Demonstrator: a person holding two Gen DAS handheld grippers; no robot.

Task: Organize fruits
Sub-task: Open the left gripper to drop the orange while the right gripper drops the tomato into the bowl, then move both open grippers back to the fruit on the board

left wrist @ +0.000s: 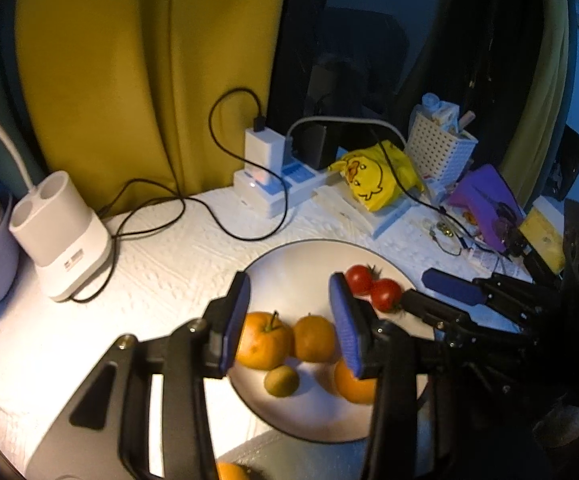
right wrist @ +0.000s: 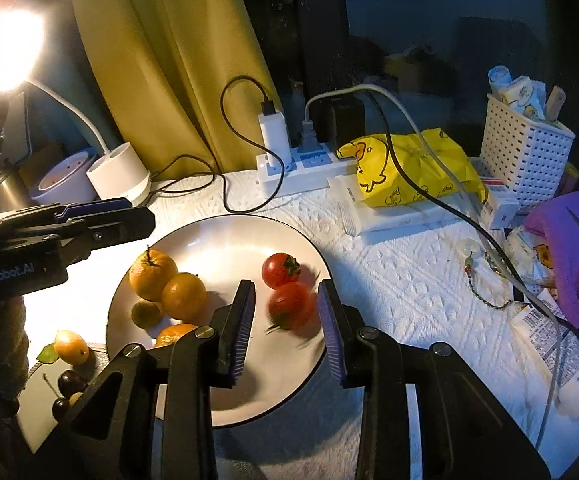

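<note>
A white plate (left wrist: 297, 250) (right wrist: 225, 240) holds three oranges (left wrist: 263, 340) (right wrist: 153, 276), a small greenish fruit (left wrist: 281, 380) (right wrist: 145, 314) and two red tomatoes (left wrist: 359, 278) (right wrist: 279, 270). My left gripper (left wrist: 289, 312) (right wrist: 141, 216) hovers open over the plate's left side, above the oranges, with nothing between its pads. My right gripper (right wrist: 285, 320) (left wrist: 415, 286) is open over the plate's right side. The nearer tomato (right wrist: 291, 306) (left wrist: 385, 294) lies blurred between its pads, clear of the left one. A yellow fruit (right wrist: 71, 346) and dark cherries (right wrist: 67, 382) sit off the plate at the left.
At the back stand a white lamp base (left wrist: 61, 232), a power strip (left wrist: 265, 192) with trailing black cables (left wrist: 209, 208), a yellow duck bag (left wrist: 373, 180) and a white basket (left wrist: 441, 148). Purple clutter (right wrist: 569, 240) lies right. The lit lamp (right wrist: 5, 48) glares at upper left.
</note>
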